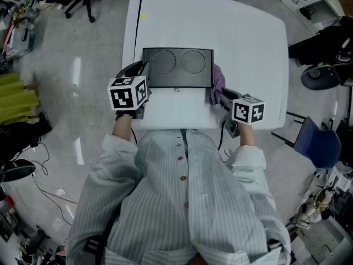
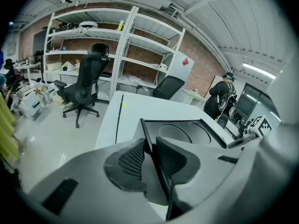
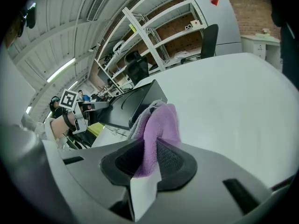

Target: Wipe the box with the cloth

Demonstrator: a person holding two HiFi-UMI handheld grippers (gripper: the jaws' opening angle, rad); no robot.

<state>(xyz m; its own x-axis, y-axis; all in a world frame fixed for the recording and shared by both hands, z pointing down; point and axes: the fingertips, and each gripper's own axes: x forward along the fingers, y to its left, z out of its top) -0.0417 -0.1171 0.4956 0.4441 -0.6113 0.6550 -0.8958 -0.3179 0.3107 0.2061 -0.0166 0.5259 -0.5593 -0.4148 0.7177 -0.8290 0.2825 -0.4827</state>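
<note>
Black box (image 1: 177,68) on white table (image 1: 248,37); office chairs (image 2: 86,85), shelving (image 2: 140,45) beyond

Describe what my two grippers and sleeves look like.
The left gripper and right gripper are grey-bodied with two black, mesh-textured pads. Each carries a white cube printed with black square markers. The sleeves belong to a pale, finely striped shirt.

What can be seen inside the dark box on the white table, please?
The box shows two round recesses side by side, with nothing lying in them. Its right outer side is hidden by the purple cloth that the right gripper holds.
</note>
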